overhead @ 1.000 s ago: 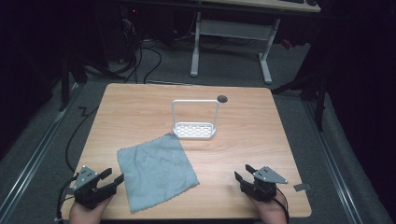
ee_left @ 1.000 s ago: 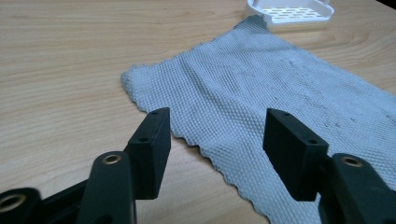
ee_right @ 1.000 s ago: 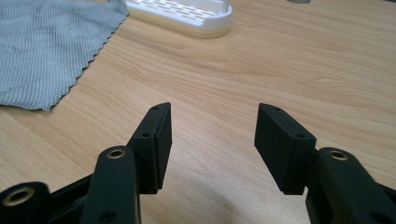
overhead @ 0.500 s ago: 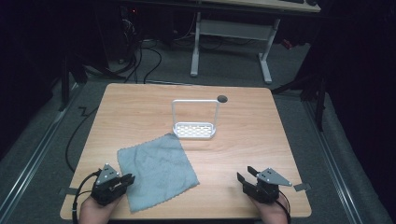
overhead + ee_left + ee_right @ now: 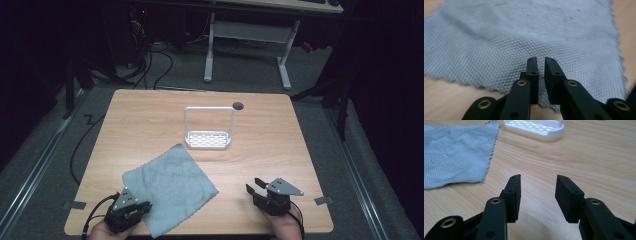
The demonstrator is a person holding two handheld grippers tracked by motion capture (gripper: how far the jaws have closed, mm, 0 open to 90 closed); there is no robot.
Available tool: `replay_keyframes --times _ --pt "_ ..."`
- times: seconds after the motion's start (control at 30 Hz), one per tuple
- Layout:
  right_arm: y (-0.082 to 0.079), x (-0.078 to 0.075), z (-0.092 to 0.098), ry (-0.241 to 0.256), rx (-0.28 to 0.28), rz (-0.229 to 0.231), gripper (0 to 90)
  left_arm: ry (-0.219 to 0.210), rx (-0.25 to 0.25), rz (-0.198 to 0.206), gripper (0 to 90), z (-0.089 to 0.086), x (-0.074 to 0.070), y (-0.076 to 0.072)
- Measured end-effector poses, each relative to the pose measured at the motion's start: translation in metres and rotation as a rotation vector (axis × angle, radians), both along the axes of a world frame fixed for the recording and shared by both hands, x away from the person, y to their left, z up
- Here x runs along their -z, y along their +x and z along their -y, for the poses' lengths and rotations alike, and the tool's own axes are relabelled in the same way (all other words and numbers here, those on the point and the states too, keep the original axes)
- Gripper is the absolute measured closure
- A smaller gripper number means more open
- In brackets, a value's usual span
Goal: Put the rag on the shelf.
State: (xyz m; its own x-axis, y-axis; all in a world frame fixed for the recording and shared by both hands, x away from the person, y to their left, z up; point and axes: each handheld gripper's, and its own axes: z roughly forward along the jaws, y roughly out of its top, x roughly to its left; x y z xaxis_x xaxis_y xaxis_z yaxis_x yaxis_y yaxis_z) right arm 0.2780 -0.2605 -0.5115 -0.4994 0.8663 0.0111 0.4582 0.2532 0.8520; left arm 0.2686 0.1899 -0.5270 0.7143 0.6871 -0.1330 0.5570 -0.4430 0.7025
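Where the dark floor ends, a wooden bench (image 5: 150,120) takes the middle of the high view, with a white desk frame (image 5: 245,45) standing well behind it at 12 o'clock and cables (image 5: 150,65) trailing on the floor at 11 o'clock. A grey cloth (image 5: 170,192) lies flat on the bench at 7 o'clock, one corner turned toward the middle. Beyond that corner, near the centre, stands a white rack (image 5: 208,140) with a slotted base and a tall wire loop; bare wood lies between the two. A small dark hole (image 5: 238,105) sits in the bench just past the rack at 1 o'clock. Bits of tape (image 5: 322,200) mark the near edges at 4 and 8 o'clock.

The left gripper (image 5: 540,62) is at the cloth's near edge at 7 o'clock, its jaws over the weave and nearly pressed together, only a thin gap between them; whether they pinch cloth I cannot tell. The right gripper (image 5: 537,192) is low over bare wood at 5 o'clock, jaws spread, holding nothing, the cloth well off to its left.
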Motion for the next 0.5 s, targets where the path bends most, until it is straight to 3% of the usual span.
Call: replay_keyframes --times 0.13,0.23,0.27,0.3,0.33,0.37,0.47,0.5 --pt "0.006 0.002 -0.015 -0.008 -0.038 -0.017 56.3 0.0 0.036 0.014 75.8 0.005 -0.002 -0.008" --pt "0.011 0.003 -0.028 -0.005 -0.064 -0.03 58.8 -0.06 -0.039 0.079 69.8 -0.005 -0.008 -0.002" --pt "0.011 0.003 -0.028 -0.005 -0.064 -0.03 58.8 -0.06 -0.039 0.079 69.1 -0.005 -0.008 -0.002" --pt "0.013 0.003 -0.035 -0.001 -0.074 -0.041 59.9 -0.074 -0.074 0.109 69.1 -0.01 -0.01 0.002" --pt "0.015 0.002 -0.043 -0.006 -0.097 -0.046 61.7 -0.069 -0.09 0.12 68.8 -0.012 -0.011 0.005" --pt "0.018 0.002 -0.059 -0.01 -0.133 -0.06 66.4 -0.048 -0.13 0.121 67.8 -0.016 -0.012 0.018" --pt "0.022 0.002 -0.072 -0.007 -0.169 -0.082 74.3 -0.038 -0.155 0.099 74.1 -0.019 -0.012 0.029" --pt "0.03 0.002 -0.089 -0.014 -0.203 -0.106 81.8 0.003 -0.188 0.085 78.4 -0.019 -0.01 0.039"
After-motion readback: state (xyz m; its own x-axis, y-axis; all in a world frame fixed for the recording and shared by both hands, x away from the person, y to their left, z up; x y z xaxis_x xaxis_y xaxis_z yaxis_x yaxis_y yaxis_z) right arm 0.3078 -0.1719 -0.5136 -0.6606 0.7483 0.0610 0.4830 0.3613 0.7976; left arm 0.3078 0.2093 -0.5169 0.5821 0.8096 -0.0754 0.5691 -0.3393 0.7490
